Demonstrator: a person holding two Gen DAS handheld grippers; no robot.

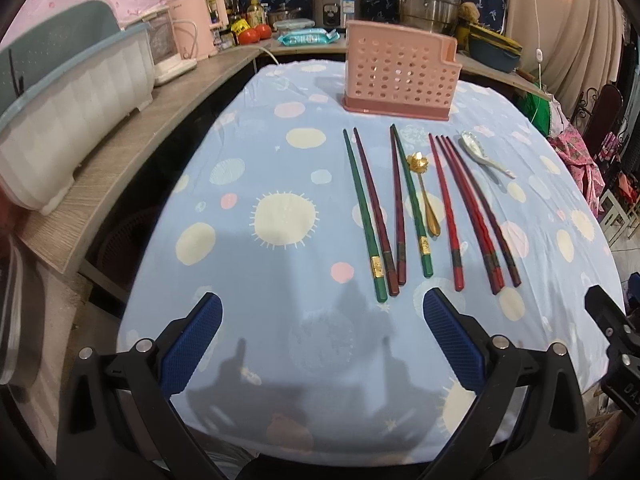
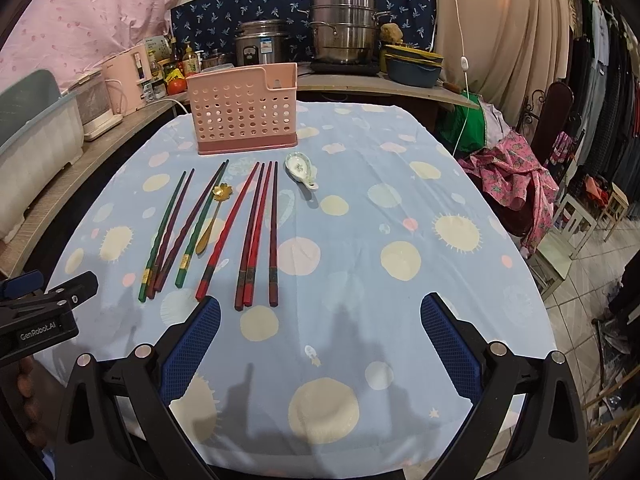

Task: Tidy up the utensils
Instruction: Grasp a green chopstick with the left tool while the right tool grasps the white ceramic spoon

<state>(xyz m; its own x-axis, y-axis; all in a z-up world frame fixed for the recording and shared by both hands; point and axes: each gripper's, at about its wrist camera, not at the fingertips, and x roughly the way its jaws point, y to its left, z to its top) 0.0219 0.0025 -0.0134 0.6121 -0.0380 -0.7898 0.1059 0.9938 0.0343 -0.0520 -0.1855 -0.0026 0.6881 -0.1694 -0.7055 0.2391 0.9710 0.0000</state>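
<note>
Both my grippers, left [image 1: 322, 344] and right [image 2: 320, 344], are spread and empty; chopsticks [image 2: 256, 236] light, stiff, slick: pinch thick near ends. Ceramic spoon [image 2: 300, 172] fragile, goes gently into pink holder [image 2: 244, 112]

Your left gripper [image 1: 322, 312] and right gripper [image 2: 320, 314] match: black frames, silver screws, blue cross-hatched pads [image 2: 191, 350]. White "GenRobot.AI" lettering marks the left one's side.

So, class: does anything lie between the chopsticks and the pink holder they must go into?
Nothing visible does. Only bare tablecloth separates the chopsticks from the pink holder. The gold spoon lies among them, the white spoon off to the right.
</note>
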